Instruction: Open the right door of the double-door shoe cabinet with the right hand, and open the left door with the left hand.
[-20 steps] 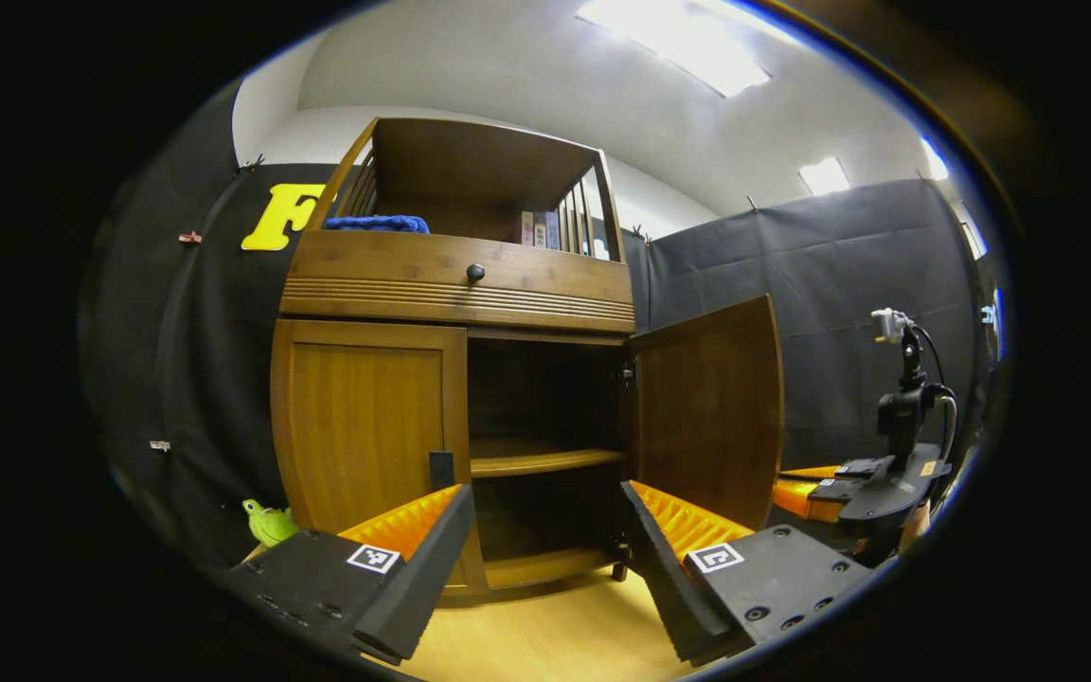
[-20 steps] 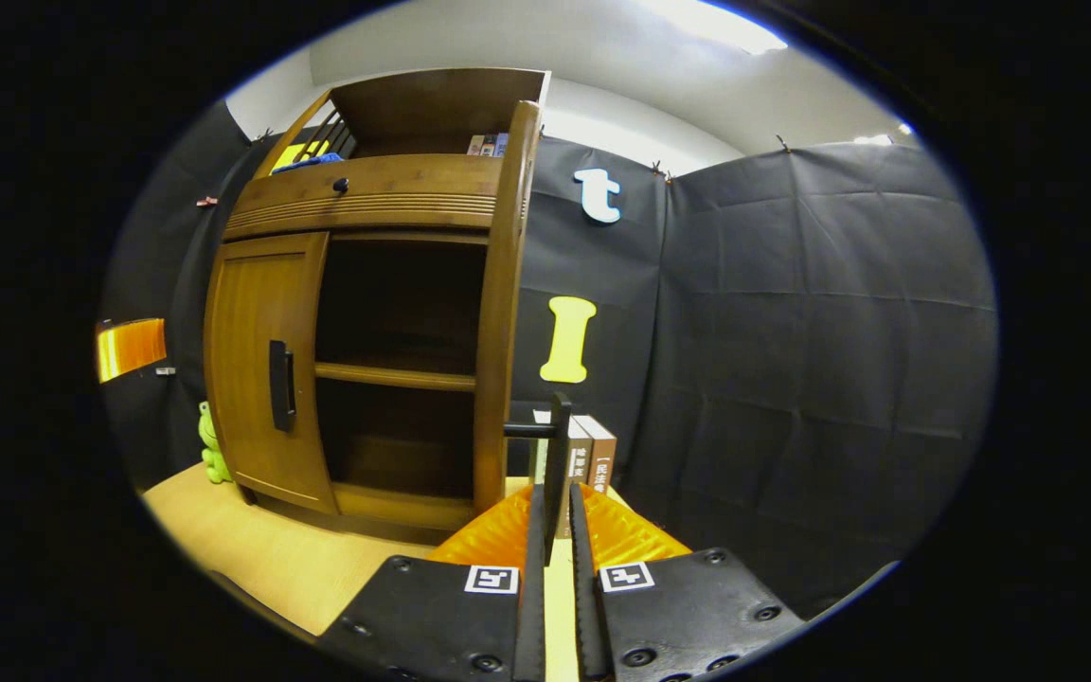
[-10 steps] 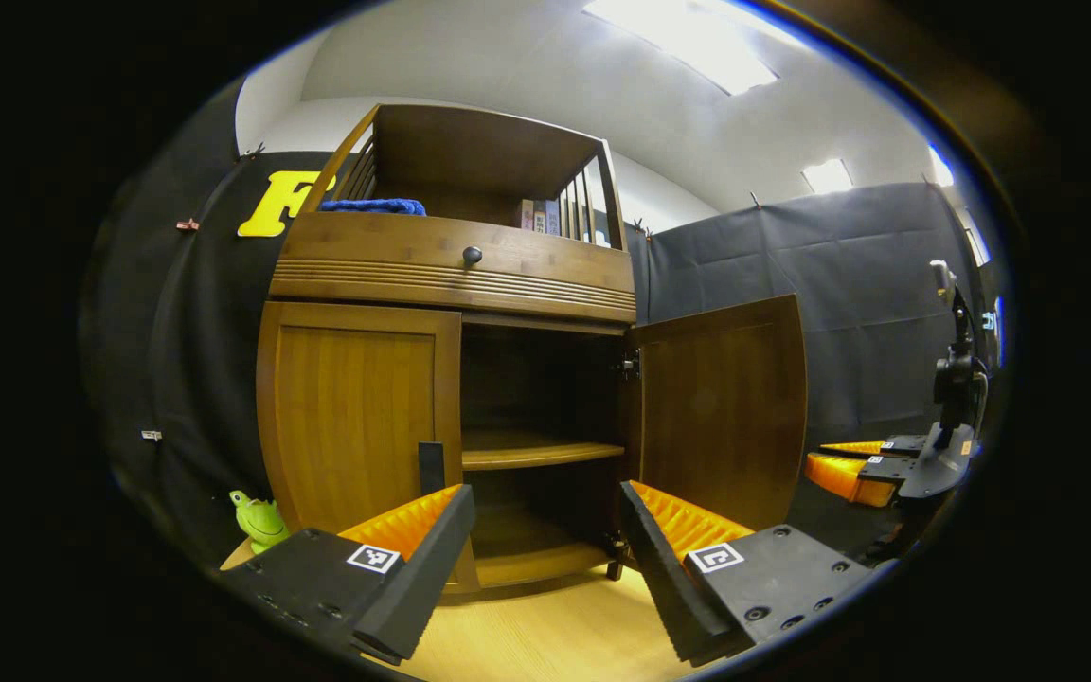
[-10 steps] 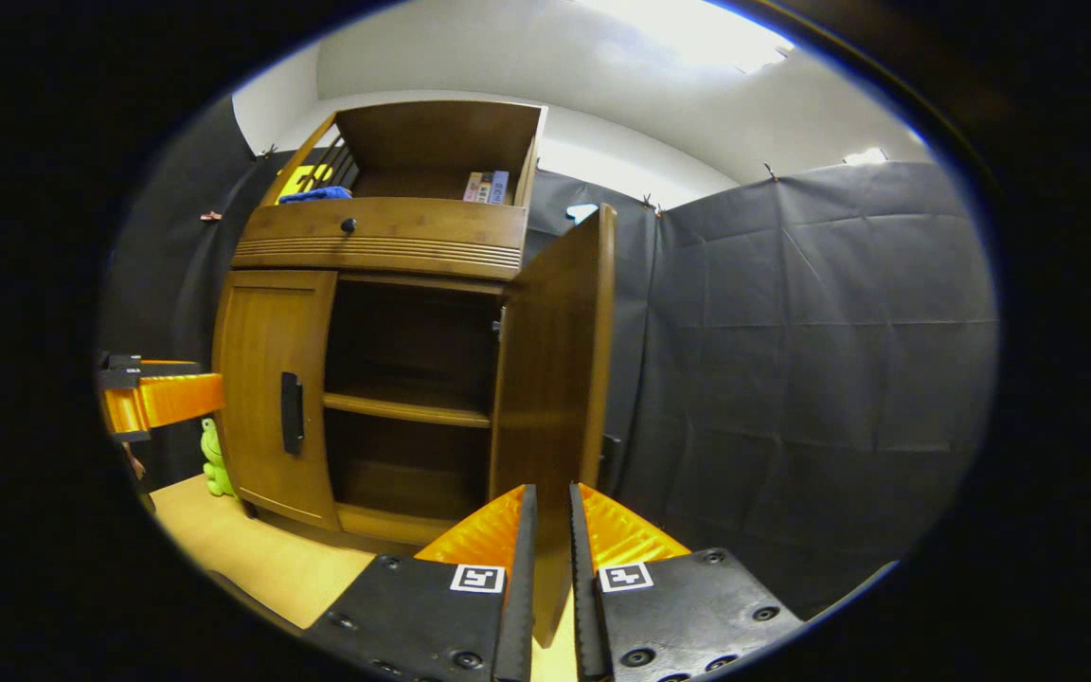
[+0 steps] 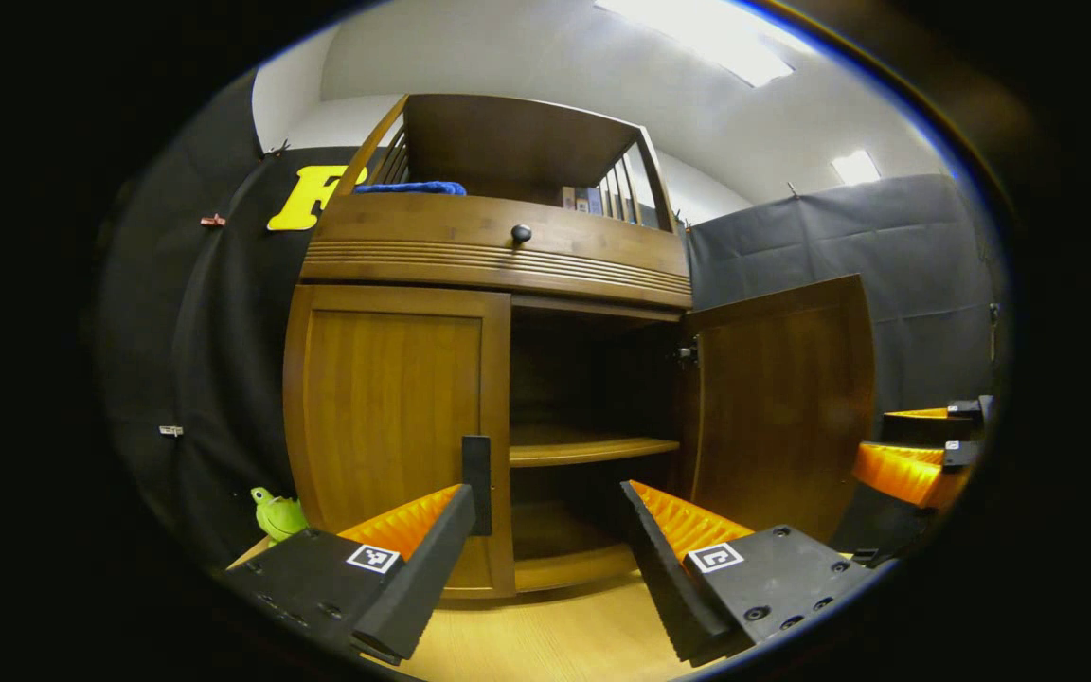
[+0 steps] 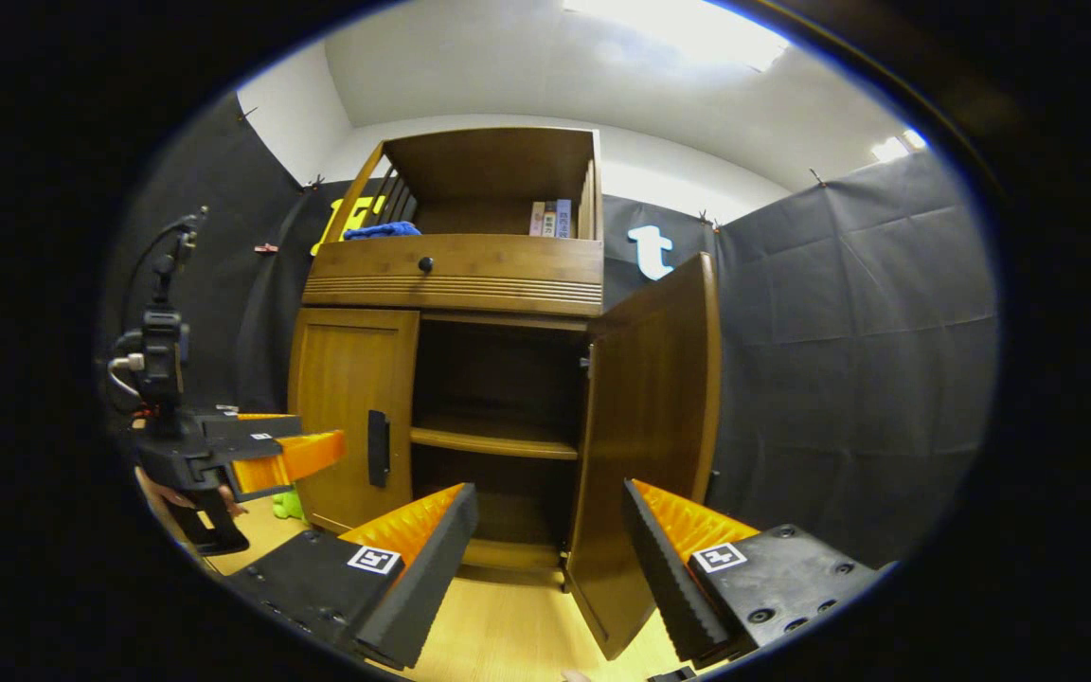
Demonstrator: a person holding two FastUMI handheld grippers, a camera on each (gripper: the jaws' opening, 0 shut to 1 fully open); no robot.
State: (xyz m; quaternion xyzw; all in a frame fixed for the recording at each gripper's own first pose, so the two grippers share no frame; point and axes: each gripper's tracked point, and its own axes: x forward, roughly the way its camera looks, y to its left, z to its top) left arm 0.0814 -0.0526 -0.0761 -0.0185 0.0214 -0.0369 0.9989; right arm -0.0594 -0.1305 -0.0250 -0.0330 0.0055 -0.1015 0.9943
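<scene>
Both grippers stand with jaws spread wide and nothing between them in front of a double-door wooden shoe cabinet (image 5: pixel 498 275). From the left gripper view, the left gripper (image 5: pixel 545 530) faces the cabinet's lower half, its fingers parted on either side of the dark opening, close to but not touching the closed left door (image 5: pixel 394 417). That door's dark vertical handle (image 5: pixel 476 472) sits at its inner edge, just above the tip of the gripper's left finger. The right door (image 5: pixel 778 398) hangs swung outward on its hinges, exposing a single inner shelf (image 5: pixel 588 445) and the empty-looking compartments above and below it. The right gripper (image 5: pixel 915 445) appears at the far right edge, beyond the open door and apart from it.

From the right gripper view, the right gripper (image 6: pixel 550 530) is released and free of the right door (image 6: pixel 650 426), whose lower edge lies between its spread fingers farther off. The left gripper (image 6: pixel 285 450), held in a hand, hovers near the left door (image 6: pixel 351 417) and its handle (image 6: pixel 377 447).

A drawer with a round dark knob (image 5: pixel 521 233) runs above the doors; a blue cloth (image 5: pixel 408 188) and several books (image 6: pixel 550 218) rest in the open top shelf. A green plush toy (image 5: pixel 277 513) sits on the light wooden floor (image 5: pixel 545 635) beside the cabinet's left side.
</scene>
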